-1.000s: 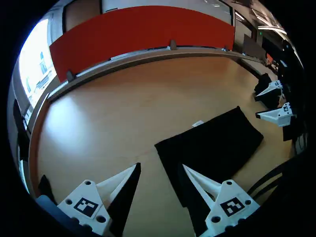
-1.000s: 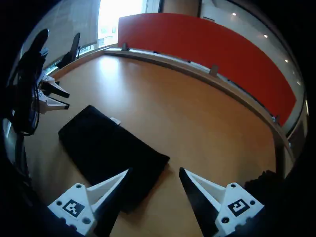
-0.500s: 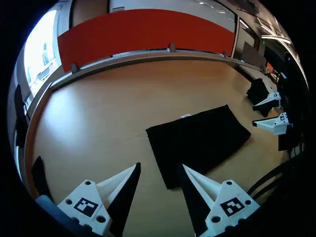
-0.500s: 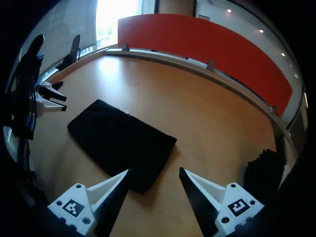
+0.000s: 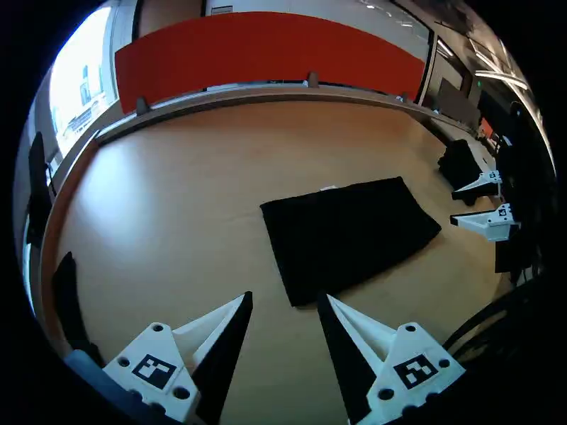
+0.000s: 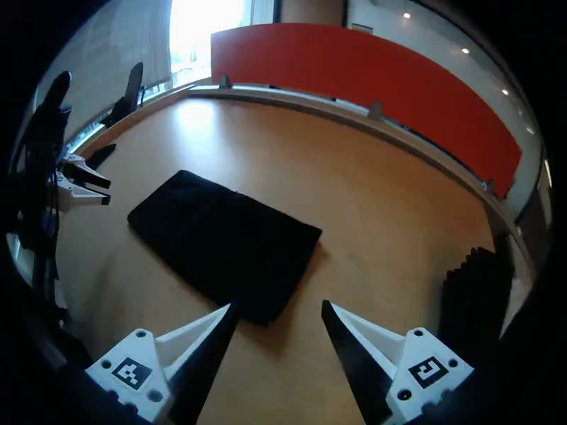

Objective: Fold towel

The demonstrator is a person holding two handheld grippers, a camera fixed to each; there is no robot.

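A black towel (image 5: 351, 237) lies flat on the wooden table, folded into a rectangle; it also appears in the right gripper view (image 6: 225, 241). My left gripper (image 5: 283, 312) hovers open just short of the towel's near corner, nothing between its fingers. My right gripper (image 6: 278, 319) is open too, above the towel's near edge, holding nothing. Farther off, the right gripper (image 5: 489, 205) shows beyond the towel's far end in the left gripper view, and the left gripper (image 6: 81, 185) shows at the towel's left in the right gripper view.
A long red partition (image 5: 276, 53) runs along the table's far edge (image 6: 368, 117). Dark chairs (image 6: 131, 88) stand by the bright window. Another dark chair back (image 6: 471, 304) rises at the right. Bare wood surrounds the towel.
Both grippers have pulled back and up from the towel; a second ago their fingers were over its corners. The towel now lies farther out, free of both.
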